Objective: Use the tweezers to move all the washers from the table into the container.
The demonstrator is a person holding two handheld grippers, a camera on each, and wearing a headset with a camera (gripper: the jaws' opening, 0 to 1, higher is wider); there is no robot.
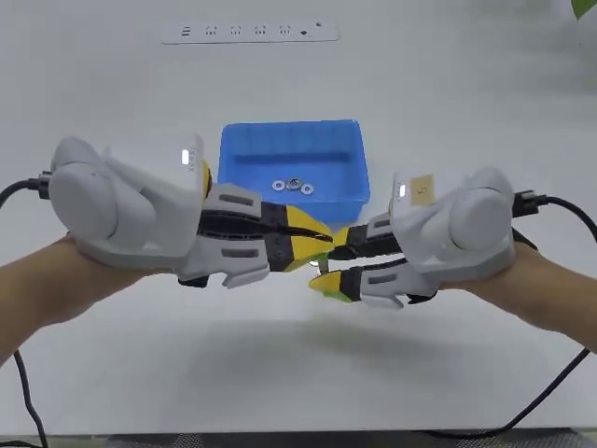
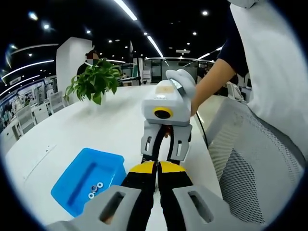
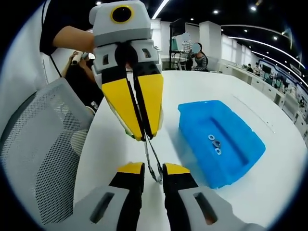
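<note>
In the right gripper view my left gripper (image 3: pixel 144 136) comes down from the top, its yellow jaws shut on thin metal tweezers (image 3: pixel 153 163). The tweezers' lower end lies in the narrow gap of my right gripper (image 3: pixel 154 169), whose jaws stand slightly apart. In the head view the left gripper (image 1: pixel 322 238) and right gripper (image 1: pixel 326 268) meet tip to tip above the table, just in front of the blue container (image 1: pixel 294 140). Three washers (image 1: pixel 293 185) lie in the container (image 3: pixel 240 159), where the washers (image 3: pixel 214 143) sit mid-floor. In the left gripper view the washers (image 2: pixel 94 188) and container (image 2: pixel 72 185) sit at lower left.
A white power strip (image 1: pixel 250 32) lies at the table's far edge. Cables trail from both grippers across the white table (image 1: pixel 298 355). A potted plant (image 2: pixel 94 82) stands on the table's far side. A mesh chair (image 3: pixel 43 159) is beside the person.
</note>
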